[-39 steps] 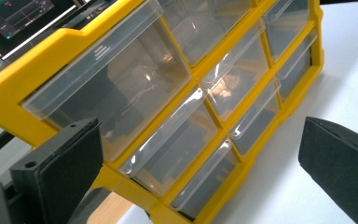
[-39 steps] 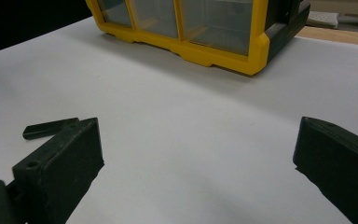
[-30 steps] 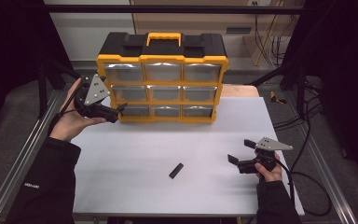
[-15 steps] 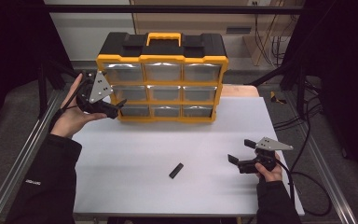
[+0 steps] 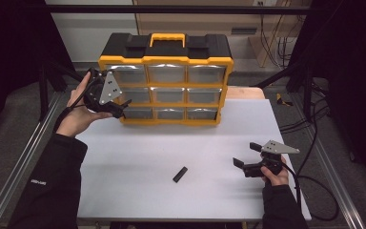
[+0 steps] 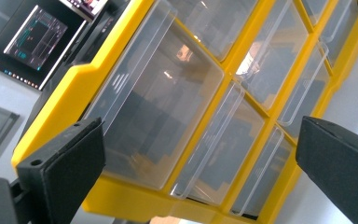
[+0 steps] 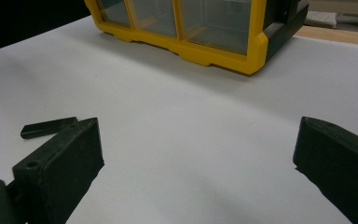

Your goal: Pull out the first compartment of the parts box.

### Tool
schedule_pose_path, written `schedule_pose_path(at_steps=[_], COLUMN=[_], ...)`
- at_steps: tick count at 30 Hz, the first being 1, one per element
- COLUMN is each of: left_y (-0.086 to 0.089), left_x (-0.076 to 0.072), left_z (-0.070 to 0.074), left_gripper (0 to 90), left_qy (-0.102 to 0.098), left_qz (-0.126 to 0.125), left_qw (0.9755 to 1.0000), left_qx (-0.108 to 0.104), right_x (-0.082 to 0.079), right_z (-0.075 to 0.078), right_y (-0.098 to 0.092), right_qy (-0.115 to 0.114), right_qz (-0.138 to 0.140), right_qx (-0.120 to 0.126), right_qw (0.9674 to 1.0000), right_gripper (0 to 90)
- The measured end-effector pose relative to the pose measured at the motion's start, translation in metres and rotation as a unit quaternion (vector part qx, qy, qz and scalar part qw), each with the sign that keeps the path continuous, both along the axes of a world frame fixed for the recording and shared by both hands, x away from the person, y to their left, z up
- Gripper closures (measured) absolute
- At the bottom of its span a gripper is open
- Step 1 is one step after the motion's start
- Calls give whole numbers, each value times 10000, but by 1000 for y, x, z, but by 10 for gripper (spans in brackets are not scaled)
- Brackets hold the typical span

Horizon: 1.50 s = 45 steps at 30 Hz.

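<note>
Left tongs agape at organizer left edge; right tongs apart.

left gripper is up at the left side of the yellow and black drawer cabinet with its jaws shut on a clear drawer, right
Not quite. The left gripper is up at the left side of the yellow and black plastic drawer cabinet, but its jaws stand wide open, with nothing between them. The left gripper view shows the clear plastic drawers beyond the gap, not clamped.
</note>
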<state>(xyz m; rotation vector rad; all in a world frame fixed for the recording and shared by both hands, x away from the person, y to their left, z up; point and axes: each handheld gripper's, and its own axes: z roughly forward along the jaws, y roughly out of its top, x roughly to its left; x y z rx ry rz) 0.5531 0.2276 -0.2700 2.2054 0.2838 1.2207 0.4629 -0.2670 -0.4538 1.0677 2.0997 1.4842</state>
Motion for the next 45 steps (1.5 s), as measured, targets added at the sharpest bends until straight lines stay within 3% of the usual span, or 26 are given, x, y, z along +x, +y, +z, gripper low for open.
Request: schedule_pose_path(at_steps=[4,10,22,31,40,45], left_y=[-2,-3,-7,-11,-14,-14], left_x=[3,8,18,24,26,26], left_z=[2,3,3,-1,-1,-2], left_gripper=[15,16,22,38,71,125], left_qy=[-96,-272,-450,-671,-796,-981], left_qz=[-86,-15,-116,-211,-222,-239], left_qw=[9999,9995,9978,9933,9907,9870], left_qx=[44,147,474,913,1080,1253], right_x=[0,0,0,-1,-1,0], right_z=[0,0,1,1,1,1], right_y=[0,0,0,0,0,-1], right_qy=[-2,2,2,1,-2,-8], right_qz=[-2,0,-6,-5,-4,-6], right_qx=[12,8,15,23,21,18], right_qw=[10000,10000,10000,10000,10000,10000], right_gripper=[17,17,17,17,18,18])
